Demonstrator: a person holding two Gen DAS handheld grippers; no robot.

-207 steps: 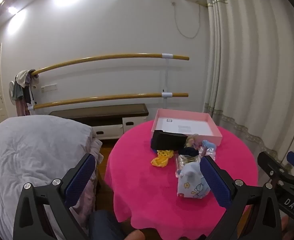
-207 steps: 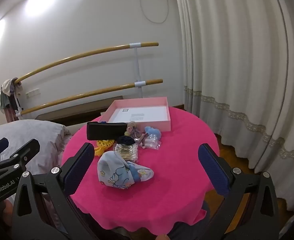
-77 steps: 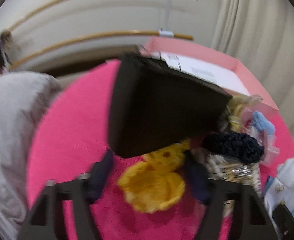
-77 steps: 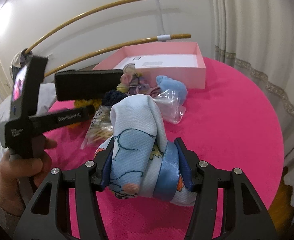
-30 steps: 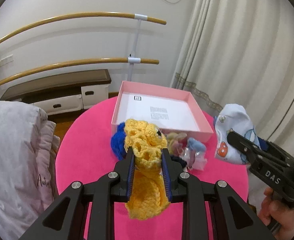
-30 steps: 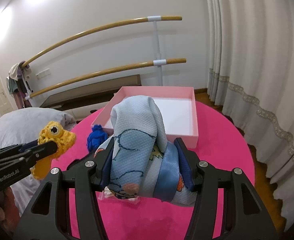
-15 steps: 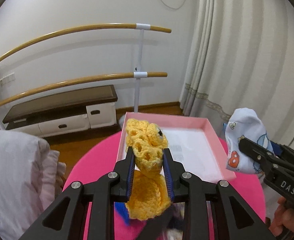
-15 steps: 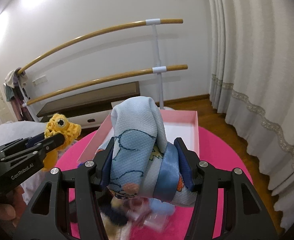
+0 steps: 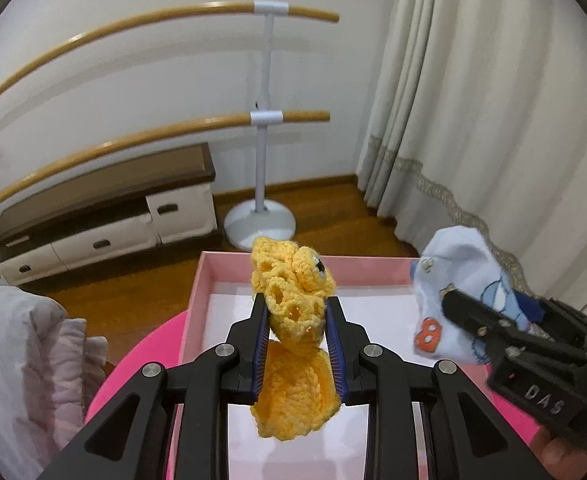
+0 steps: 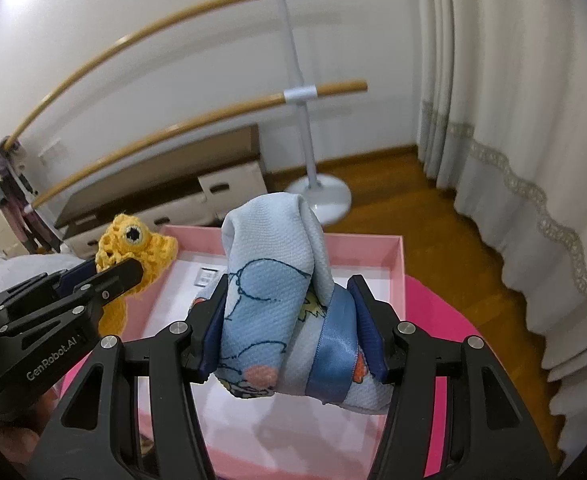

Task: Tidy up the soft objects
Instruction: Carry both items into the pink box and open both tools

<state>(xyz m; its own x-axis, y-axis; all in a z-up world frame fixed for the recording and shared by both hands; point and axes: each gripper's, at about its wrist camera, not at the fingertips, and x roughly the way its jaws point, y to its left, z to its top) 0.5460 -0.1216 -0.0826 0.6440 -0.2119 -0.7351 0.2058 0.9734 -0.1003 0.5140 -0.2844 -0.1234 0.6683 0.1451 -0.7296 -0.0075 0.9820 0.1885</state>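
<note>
Yellow crochet toy [image 9: 293, 320] sits between the blue pads of your left gripper [image 9: 296, 340], whose jaws are nearly closed and press it from both sides. Its upper part with one black eye sticks out above the fingertips, and a flat yellow part hangs down below the pads. You hold it in the air over the near left part of the pink box [image 9: 197, 304], without touching the white bottom of the box.

Your right gripper [image 10: 293, 332] has its jaws about one third apart and they are clamped on a light blue printed cloth pouch [image 10: 269, 280] with a blue satin ribbon [image 10: 331, 344] around it. The pouch bulges up above the fingers and also out below them. It too hangs over the pink box, more toward the right side.

In the right wrist view, the left gripper with the toy is at the left, beside the pouch and not touching it. The box stands on the table with pink tablecloth [image 10: 445, 312].
</note>
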